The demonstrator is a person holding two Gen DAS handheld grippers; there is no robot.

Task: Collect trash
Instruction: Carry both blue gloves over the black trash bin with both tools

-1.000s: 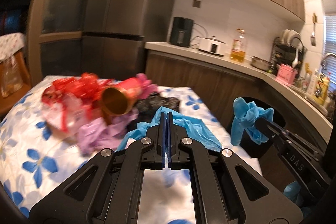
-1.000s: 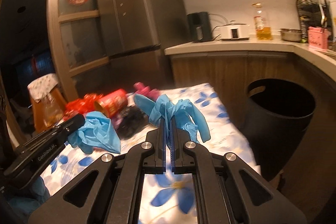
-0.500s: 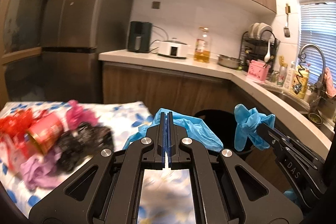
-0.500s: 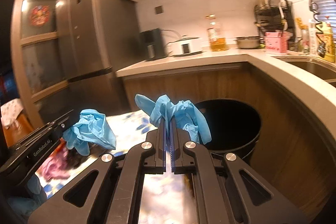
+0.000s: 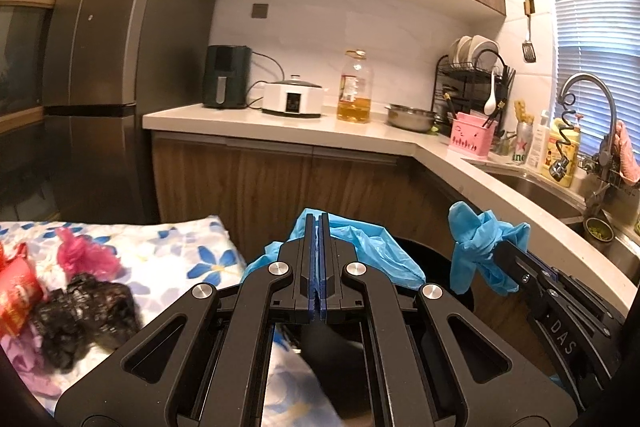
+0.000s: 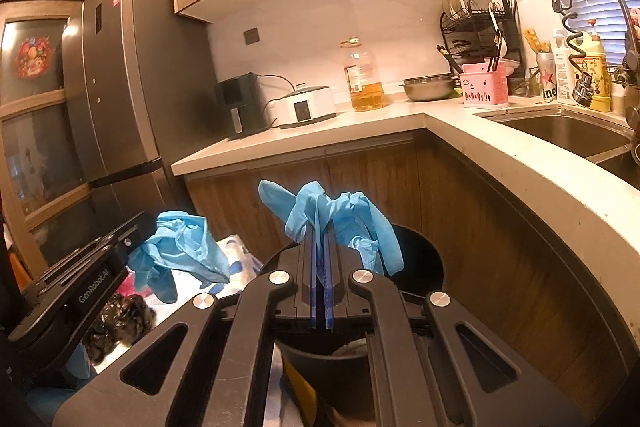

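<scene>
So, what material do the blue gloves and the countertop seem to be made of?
Blue gloves: thin, matte nitrile or latex, judging by limp, crumpled folds. Countertop: pale stone or composite, smooth, faintly glossy; which one I cannot tell.

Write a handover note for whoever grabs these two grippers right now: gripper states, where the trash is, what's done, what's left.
Left gripper: shut on a blue glove.
Right gripper: shut on another blue glove.
Both gloves hang at the black bin, not yet dropped.
Left on the floral table: red wrapper, pink scrap, black wad, purple piece.
Next: probably open the fingers over the bin, then return for the rest.
</scene>
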